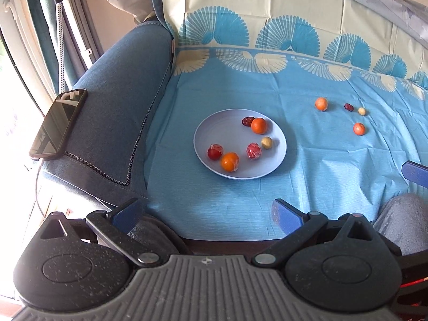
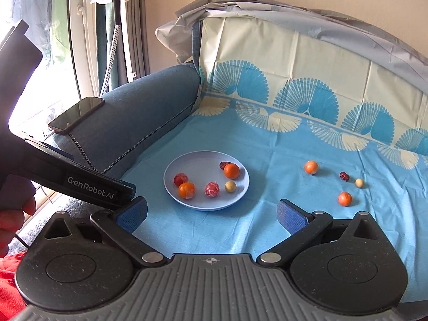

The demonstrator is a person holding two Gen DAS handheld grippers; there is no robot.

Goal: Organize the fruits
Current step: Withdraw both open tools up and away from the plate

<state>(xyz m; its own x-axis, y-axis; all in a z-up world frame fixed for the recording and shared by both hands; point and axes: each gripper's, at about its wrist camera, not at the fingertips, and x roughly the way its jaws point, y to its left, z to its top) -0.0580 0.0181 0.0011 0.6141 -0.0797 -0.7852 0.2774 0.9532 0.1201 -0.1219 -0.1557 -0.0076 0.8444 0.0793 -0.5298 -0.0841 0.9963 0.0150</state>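
Observation:
A pale blue plate (image 1: 214, 131) (image 2: 187, 165) lies on the blue cloth and holds several fruits: two oranges (image 1: 259, 125) (image 1: 229, 161), two red wrapped fruits (image 1: 214, 151) (image 1: 253, 151), a dark date (image 1: 247, 121) and a small beige ball (image 1: 266, 142). To its right on the cloth lie two oranges (image 1: 321, 103) (image 1: 359, 129), a date (image 1: 348, 107) and a beige ball (image 1: 362, 111); these also show in the right wrist view (image 2: 311, 167) (image 2: 344, 198) (image 2: 344, 176) (image 2: 359, 182). My left gripper (image 1: 207, 214) is open and empty, short of the plate. My right gripper (image 2: 211, 214) is open and empty, also short of it.
A blue sofa armrest (image 1: 117, 101) stands left of the cloth with a black phone (image 1: 58, 124) on it. The sofa back (image 1: 294, 5) rises behind under the patterned cloth. The left gripper's body (image 2: 80, 182) crosses the right wrist view at left. A window and curtain are at far left.

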